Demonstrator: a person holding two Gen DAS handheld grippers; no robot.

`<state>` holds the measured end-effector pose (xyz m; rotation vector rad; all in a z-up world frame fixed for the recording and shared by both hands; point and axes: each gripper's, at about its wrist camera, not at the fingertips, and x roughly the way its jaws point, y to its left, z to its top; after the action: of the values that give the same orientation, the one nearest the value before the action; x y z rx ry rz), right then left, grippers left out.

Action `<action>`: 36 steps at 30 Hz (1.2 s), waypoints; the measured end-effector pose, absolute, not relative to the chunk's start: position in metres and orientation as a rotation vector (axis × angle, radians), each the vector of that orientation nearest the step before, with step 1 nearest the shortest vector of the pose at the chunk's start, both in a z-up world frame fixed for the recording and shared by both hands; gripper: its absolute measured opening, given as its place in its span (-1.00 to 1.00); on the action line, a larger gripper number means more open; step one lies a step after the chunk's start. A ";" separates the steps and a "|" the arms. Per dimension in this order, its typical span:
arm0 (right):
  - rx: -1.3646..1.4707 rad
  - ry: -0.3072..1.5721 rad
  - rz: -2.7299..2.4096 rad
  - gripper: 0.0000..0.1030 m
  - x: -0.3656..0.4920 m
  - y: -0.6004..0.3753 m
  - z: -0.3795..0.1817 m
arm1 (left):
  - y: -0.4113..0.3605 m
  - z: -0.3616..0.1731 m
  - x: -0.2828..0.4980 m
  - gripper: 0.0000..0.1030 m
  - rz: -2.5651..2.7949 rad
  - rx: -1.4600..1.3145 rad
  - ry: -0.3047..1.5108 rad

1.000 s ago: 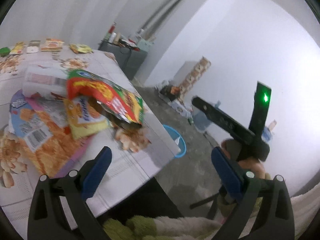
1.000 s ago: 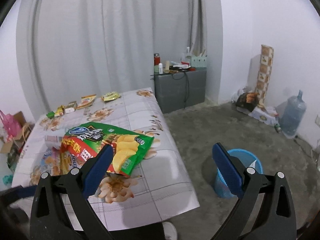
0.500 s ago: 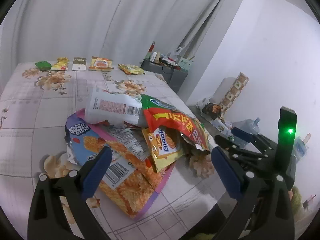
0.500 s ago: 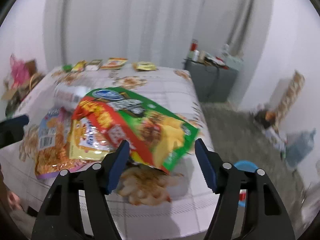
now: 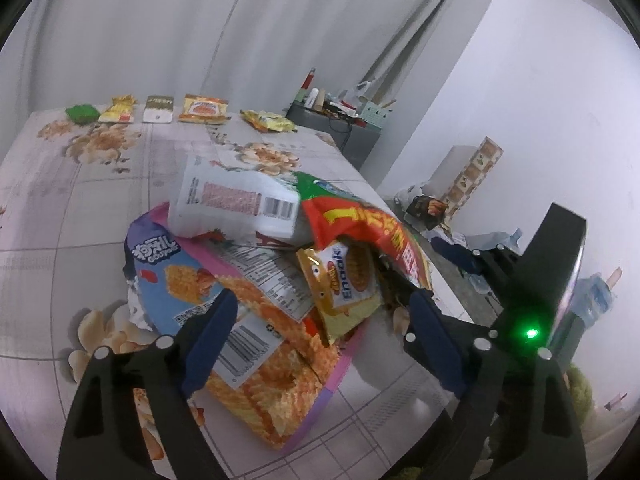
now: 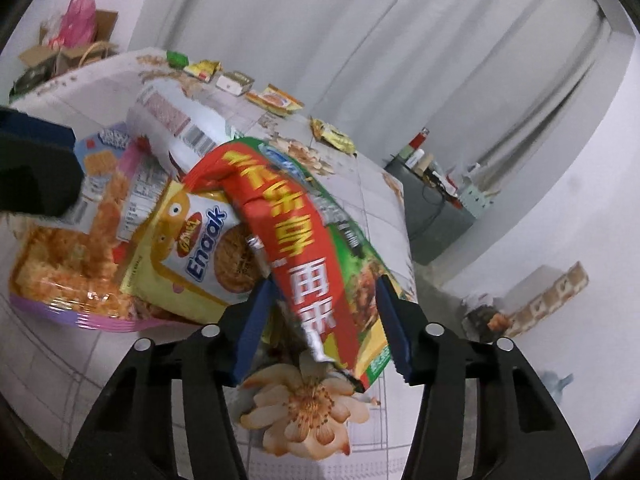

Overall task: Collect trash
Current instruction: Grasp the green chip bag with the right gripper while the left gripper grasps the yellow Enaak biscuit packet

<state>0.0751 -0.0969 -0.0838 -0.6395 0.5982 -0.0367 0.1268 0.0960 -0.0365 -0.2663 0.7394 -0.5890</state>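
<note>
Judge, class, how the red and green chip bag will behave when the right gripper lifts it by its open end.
Probably floppy: the chip bag is thin creased foil that arches over the Enaak packet, so it should droop. Likely light, since its torn mouth gapes and looks empty. Possibly slippery: the film is glossy between the right gripper, whose jaws have just been closing.

A yellow snack packet (image 6: 200, 240) is showing the brand "Enaak" in blue letters. The red and green chip bag (image 6: 316, 256) is carrying large yellow and white Chinese characters. Barcodes are showing on the white bag (image 5: 236, 204), their digits too small to read.
</note>
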 end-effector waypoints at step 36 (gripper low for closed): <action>0.180 0.620 -0.021 -0.97 0.076 -0.210 -0.029 | 0.057 -0.036 0.161 0.21 -0.631 -0.198 0.837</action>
<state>0.0765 -0.2104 -0.0291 0.1804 0.6205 -0.0207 0.1609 0.0569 -0.0361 -0.1975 0.8372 -0.6306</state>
